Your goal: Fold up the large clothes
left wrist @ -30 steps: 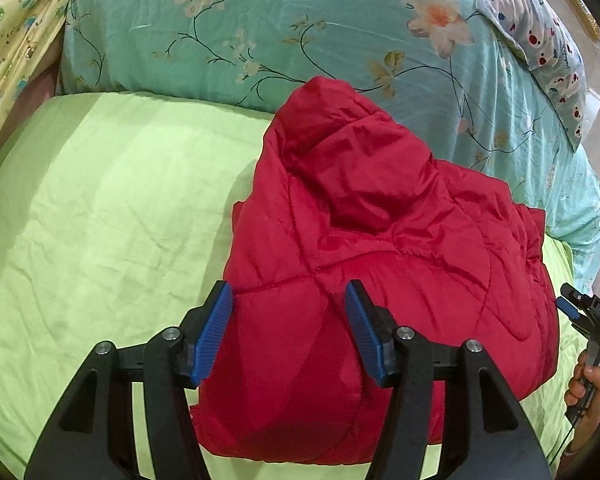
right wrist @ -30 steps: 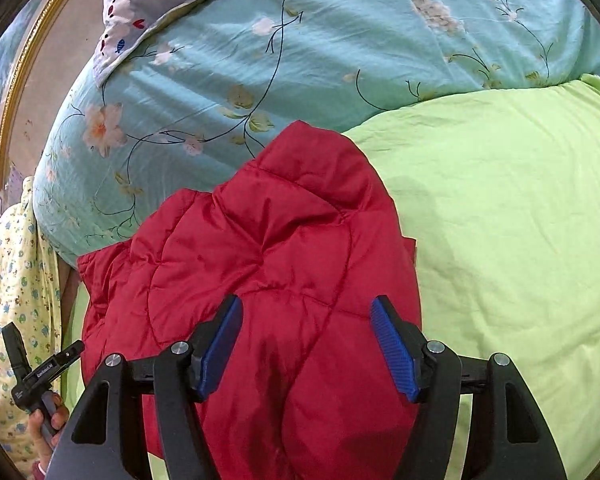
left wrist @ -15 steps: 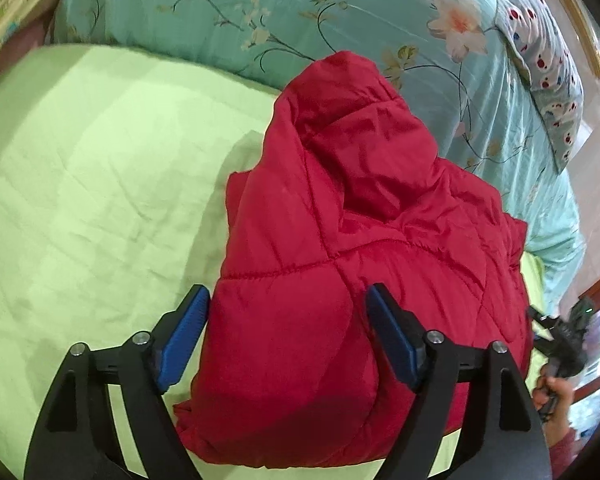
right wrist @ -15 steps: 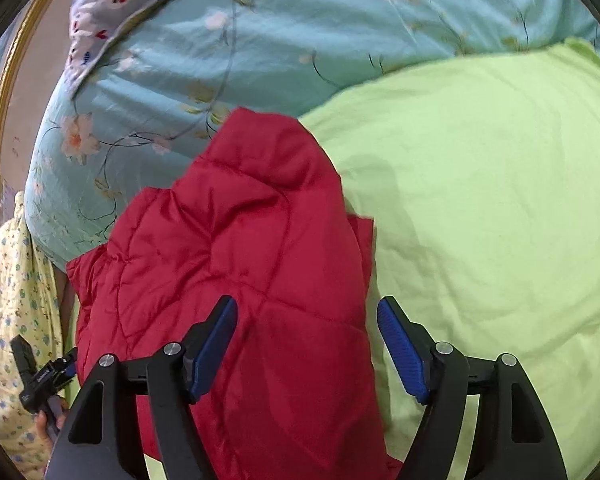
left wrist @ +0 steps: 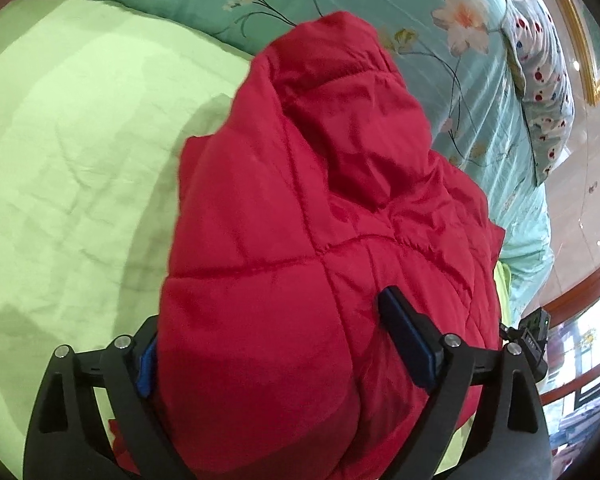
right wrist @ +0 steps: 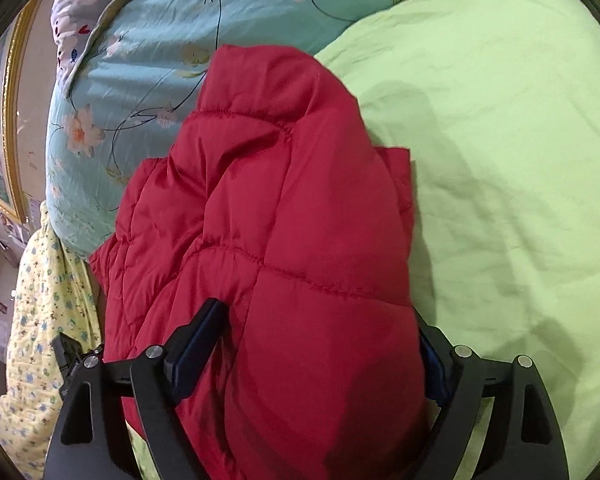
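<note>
A puffy red quilted jacket (left wrist: 320, 180) lies folded on the light green sheet (left wrist: 80, 140), its hood end pointing toward the teal quilt. My left gripper (left wrist: 268, 320) straddles the jacket's near left part. Its jaws are opening, with red fabric bulging between them; the left pad is mostly hidden behind the edge. In the right wrist view the jacket (right wrist: 280, 200) fills the middle. My right gripper (right wrist: 320, 316) straddles its near right part, jaws opening around a bulge of fabric, with the right pad half hidden.
A teal floral quilt (left wrist: 380, 0) is heaped behind the jacket, with a spotted pillow (left wrist: 540, 60) on it. Yellow patterned cloth (right wrist: 40, 300) hangs at the bed's side. Green sheet (right wrist: 500, 140) spreads out beside the jacket.
Both grippers have sunk toward the jacket and their jaws have spread wider. The jacket's near edge now bulges up between the fingers, hiding each outer pad.
</note>
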Motion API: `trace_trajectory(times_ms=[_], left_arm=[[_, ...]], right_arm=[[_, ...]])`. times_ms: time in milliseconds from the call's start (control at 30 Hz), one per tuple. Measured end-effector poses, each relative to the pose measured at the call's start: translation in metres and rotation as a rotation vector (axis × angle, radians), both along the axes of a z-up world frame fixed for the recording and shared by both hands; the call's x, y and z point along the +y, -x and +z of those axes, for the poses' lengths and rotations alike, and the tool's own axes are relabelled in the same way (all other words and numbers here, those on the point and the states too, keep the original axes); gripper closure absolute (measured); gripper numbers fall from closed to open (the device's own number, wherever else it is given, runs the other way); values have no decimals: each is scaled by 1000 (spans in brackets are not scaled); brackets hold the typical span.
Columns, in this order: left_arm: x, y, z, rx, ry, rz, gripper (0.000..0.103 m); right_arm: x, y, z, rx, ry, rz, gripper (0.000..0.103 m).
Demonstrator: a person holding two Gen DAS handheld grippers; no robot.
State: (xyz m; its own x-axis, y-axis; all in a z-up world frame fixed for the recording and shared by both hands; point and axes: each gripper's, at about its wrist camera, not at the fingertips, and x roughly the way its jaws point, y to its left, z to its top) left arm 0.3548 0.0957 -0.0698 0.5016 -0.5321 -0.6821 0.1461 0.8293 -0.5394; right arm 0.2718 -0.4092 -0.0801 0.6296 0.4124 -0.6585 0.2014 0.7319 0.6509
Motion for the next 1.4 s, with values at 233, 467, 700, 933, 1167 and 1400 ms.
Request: trace_trajectory(times_ms=[233,467,700,933,1167,1400], left_arm=[[-4,17,16,-56,-15,-39,40],[6,62,48,-123,-15,-75,52],[26,135,61,-151,-4,-130,56],[30,189,65,-173,-17,-183,61],[19,177,53,-199,-137,-143,61],[8,156,34,-216,-213,-131,59]], right_arm=[[11,-1,5,8,-1,48,56],[26,27,36,-5,7,98,69],[35,91,49,-4,-45,153,70],[41,144,51,5,-49,182,70],[40,155,43,1,-44,129,69],[36,154,37,-22,-16,67,66]])
